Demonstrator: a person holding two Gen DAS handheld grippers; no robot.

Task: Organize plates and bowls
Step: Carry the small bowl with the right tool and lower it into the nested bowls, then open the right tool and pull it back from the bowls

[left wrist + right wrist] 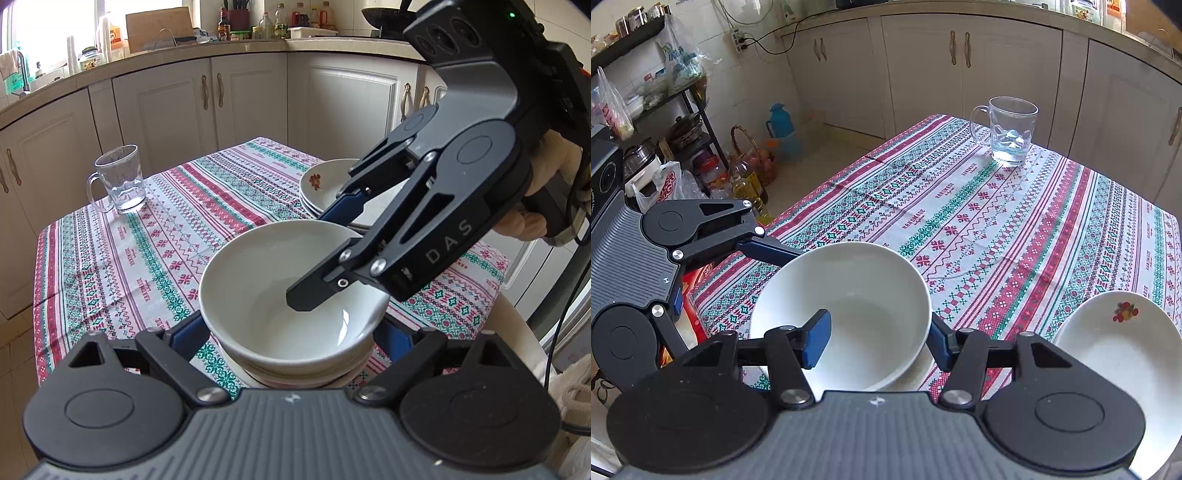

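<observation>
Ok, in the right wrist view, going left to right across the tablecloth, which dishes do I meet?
Plain white ceramic bowl, with the right hand-held gripper straddling its rim → clear glass handled mug, farther back → white plate with a small red fruit motif at the right edge.

"DAS" on right claw [325,254], "HANDMADE" on tablecloth [960,192]

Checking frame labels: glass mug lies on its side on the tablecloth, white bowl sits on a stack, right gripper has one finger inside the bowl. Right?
Not quite: the glass mug stands upright on the tablecloth, as the right wrist view shows. The rest holds: the white bowl sits on a stack, and the right gripper has one finger inside it.
</observation>
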